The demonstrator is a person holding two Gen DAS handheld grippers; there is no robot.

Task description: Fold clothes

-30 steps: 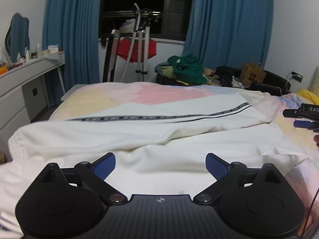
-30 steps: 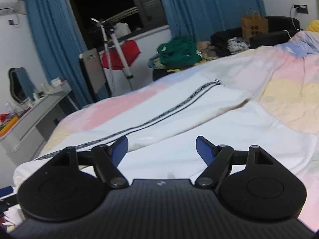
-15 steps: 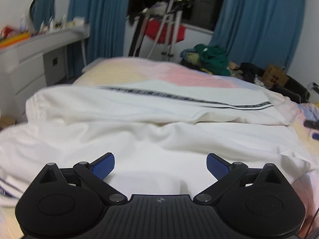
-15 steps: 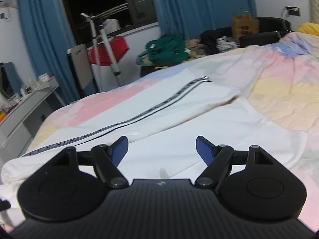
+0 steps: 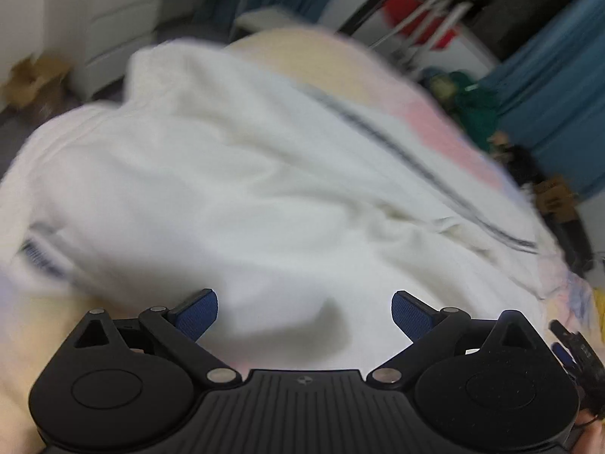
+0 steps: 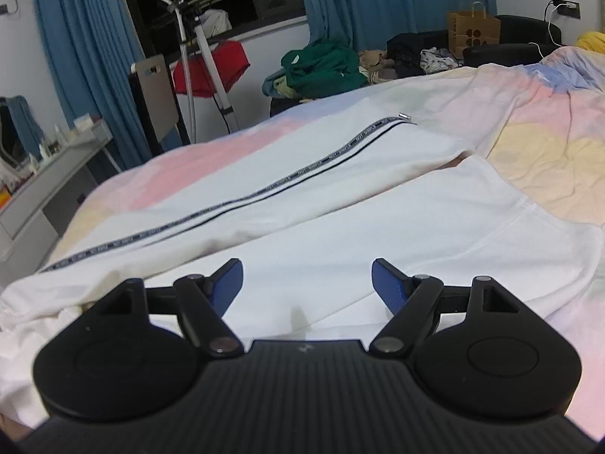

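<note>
A white garment (image 6: 340,204) with a dark side stripe (image 6: 264,193) lies spread across the bed (image 6: 548,143); left gripper (image 5: 304,312) and right gripper (image 6: 307,280) hover spread, empty. Soft, limp cloth, likely best pinched at hems.

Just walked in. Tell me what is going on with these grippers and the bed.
A person holds two grippers over a white garment with a dark striped band spread on a pastel patchwork bedspread, to fold it. The left gripper and the right gripper both have their jaws open, holding nothing. The left wrist view is blurred. No fold is gripped yet.
</note>
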